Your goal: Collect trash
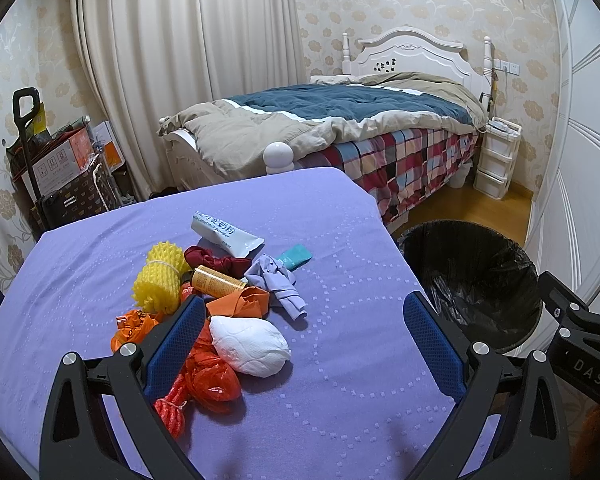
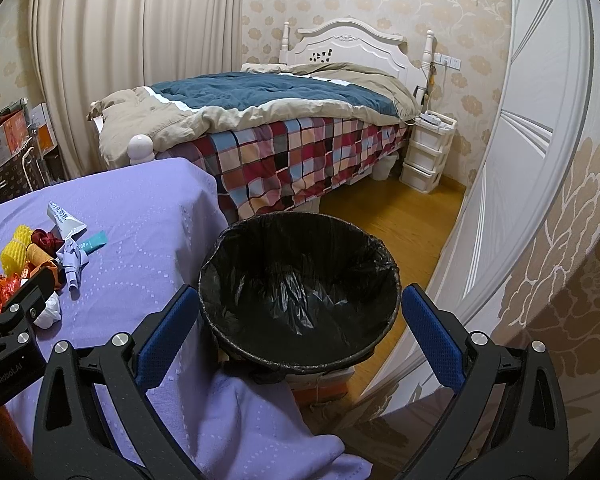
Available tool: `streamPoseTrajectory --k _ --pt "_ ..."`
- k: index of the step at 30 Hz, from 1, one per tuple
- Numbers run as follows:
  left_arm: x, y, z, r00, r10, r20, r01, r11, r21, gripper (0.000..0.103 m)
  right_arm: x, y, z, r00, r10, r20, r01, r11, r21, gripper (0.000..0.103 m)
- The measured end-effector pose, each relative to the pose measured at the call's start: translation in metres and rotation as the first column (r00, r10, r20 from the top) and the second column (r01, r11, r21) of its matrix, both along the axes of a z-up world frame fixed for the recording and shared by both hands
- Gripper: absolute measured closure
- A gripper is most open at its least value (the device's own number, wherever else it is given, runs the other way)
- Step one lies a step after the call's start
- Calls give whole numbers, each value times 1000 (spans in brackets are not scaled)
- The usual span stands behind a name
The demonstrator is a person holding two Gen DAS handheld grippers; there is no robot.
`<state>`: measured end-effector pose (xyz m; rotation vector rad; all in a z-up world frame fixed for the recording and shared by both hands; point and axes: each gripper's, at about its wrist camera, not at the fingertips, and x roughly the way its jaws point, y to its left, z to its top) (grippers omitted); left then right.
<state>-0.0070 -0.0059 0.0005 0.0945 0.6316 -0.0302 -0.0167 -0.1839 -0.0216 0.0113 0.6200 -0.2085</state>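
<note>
A heap of trash lies on the purple-covered table (image 1: 340,360): a white crumpled paper wad (image 1: 250,344), red plastic bags (image 1: 208,380), yellow foam netting (image 1: 158,280), an orange bottle (image 1: 216,282), a white tube (image 1: 226,234), a lilac cloth scrap (image 1: 278,286) and a teal packet (image 1: 298,256). My left gripper (image 1: 304,312) is open and empty above the table, its left finger beside the paper wad. My right gripper (image 2: 300,304) is open and empty, over the near rim of a bin lined with a black bag (image 2: 300,276). The bin also shows in the left wrist view (image 1: 472,280).
The bin stands on an orange box right of the table. A bed (image 2: 280,120) with a plaid sheet stands beyond, with white drawers (image 2: 426,152) beside it. A white door (image 2: 520,160) is on the right. Boxes and a trolley (image 1: 56,168) stand at the left wall.
</note>
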Motion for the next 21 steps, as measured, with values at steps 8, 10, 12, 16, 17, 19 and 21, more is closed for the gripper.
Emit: streamPoseTrajectory --k 8,10,12,16,17,19,21 --pt "-9 9 -8 1000 12 -14 -11 1000 10 6 -3 2 -7 1000 8 1 -8 1000 0 4" --pt "-13 19 -10 999 25 -22 -25 1000 14 6 -5 3 -10 1000 15 2 -15 1000 -2 4" --pt "-17 32 -12 998 47 -31 -46 999 15 6 -7 6 -12 1000 27 2 -27 1000 -1 4" --pt "-21 57 -10 995 85 -54 -85 996 10 6 -11 21 -14 998 59 -7 -59 998 3 4" --pt "-22 61 -9 994 92 -58 -92 996 9 6 -11 27 -15 997 71 -10 -71 997 3 4" --pt "-26 73 -8 992 109 -63 -108 994 14 6 -11 38 -14 995 95 -16 -94 996 5 4" --pt "-32 83 -7 991 122 -63 -120 992 26 6 -13 48 -15 993 118 -25 -117 993 8 4"
